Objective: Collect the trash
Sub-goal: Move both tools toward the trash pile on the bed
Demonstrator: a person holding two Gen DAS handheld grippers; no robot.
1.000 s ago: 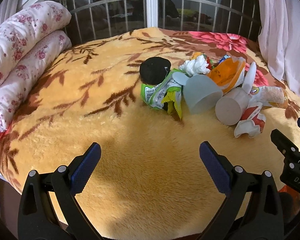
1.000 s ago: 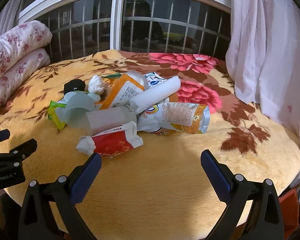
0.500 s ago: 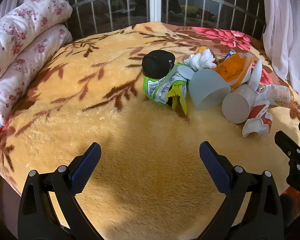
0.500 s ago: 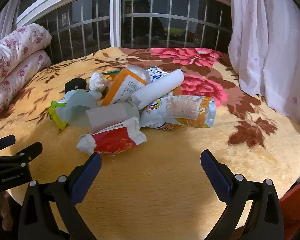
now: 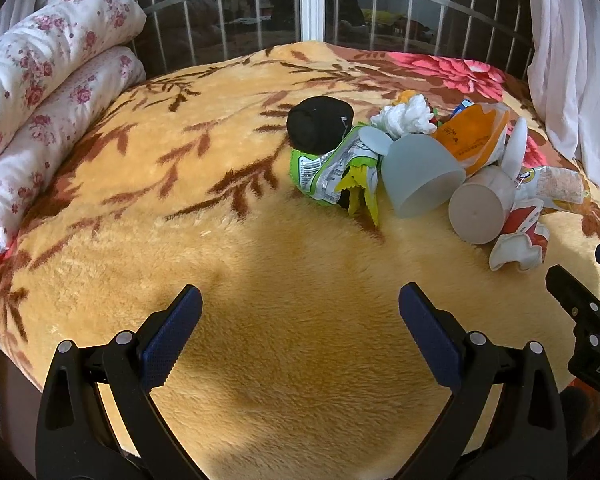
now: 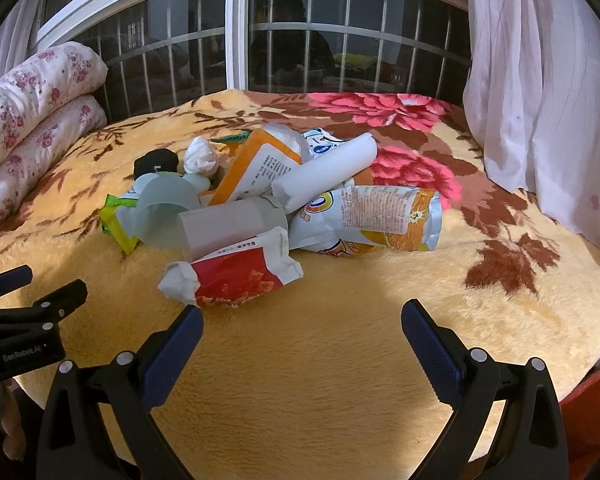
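OK: both claws wide open and holding nothing — left gripper [image 5: 300, 312] and right gripper [image 6: 302, 330] hover over bare yellow floral blanket [image 6: 340, 380]. Trash pile [image 6: 268, 208] sits mid-bed; red-white wrapper [image 6: 236, 276] lies nearest the right gripper, green wrapper [image 5: 332, 172] and black lump [image 5: 320, 122] on the left side.
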